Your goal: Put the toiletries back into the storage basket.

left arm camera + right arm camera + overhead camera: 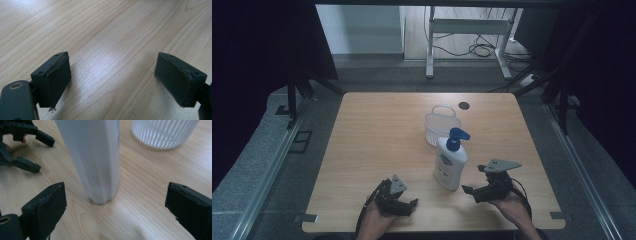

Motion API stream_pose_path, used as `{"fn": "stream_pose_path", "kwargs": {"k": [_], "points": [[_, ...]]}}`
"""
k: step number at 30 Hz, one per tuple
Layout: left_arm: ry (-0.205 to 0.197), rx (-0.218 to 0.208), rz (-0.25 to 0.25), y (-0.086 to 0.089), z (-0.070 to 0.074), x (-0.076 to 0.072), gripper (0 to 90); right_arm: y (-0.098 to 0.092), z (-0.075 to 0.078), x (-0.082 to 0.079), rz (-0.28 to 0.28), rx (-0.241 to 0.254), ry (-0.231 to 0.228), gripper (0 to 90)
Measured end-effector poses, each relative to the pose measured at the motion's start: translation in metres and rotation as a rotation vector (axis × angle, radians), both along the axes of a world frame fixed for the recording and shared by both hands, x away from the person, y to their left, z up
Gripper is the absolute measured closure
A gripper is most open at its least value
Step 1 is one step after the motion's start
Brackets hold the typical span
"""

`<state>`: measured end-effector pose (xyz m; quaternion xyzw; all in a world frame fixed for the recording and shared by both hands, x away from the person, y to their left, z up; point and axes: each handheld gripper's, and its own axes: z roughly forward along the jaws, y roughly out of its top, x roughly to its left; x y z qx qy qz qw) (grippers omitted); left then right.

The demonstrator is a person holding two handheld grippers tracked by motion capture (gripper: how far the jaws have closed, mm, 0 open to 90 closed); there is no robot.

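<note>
High view: a white pump bottle (450,163) with a blue pump head stands upright on the wooden tabletop (377,135), nearer the near edge than the far one and a little right of the middle. Just behind it sits a white ribbed basket (441,125) with a thin handle. A dark round grommet (463,105) marks the far edge. The left gripper (408,206) rests low by the near edge, left of the bottle, in a person's hand. The right gripper (468,190) is held just right of the bottle, jaws pointing toward its base.

Left gripper view: the two black jaws stand spread wide over bare wood, with nothing between them.

Right gripper view: the jaws are spread wide, one on each side of the bottle's base (98,165), which stands farther out on the wood; neither pad touches it. The ribbed basket (163,132) shows beyond at the upper right, and the left gripper (37,153), jaws apart, lies at the upper left.
</note>
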<state>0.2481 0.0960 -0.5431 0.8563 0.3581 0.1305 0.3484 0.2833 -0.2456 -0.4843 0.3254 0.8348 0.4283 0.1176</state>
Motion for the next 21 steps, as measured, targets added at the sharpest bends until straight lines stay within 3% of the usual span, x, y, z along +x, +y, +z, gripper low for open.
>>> {"fn": "stream_pose_path", "kwargs": {"k": [2, 21], "points": [[0.000, 0.000, 0.002, 0.000, 0.000, 0.000, 13.2, 0.004, 0.004, 0.002, 0.000, 0.019, -0.002, 4.4], [-0.001, 0.002, 0.007, -0.001, 0.000, 0.000, 13.2, 0.031, 0.030, 0.014, 0.023, 0.045, -0.034, 11.9]]}}
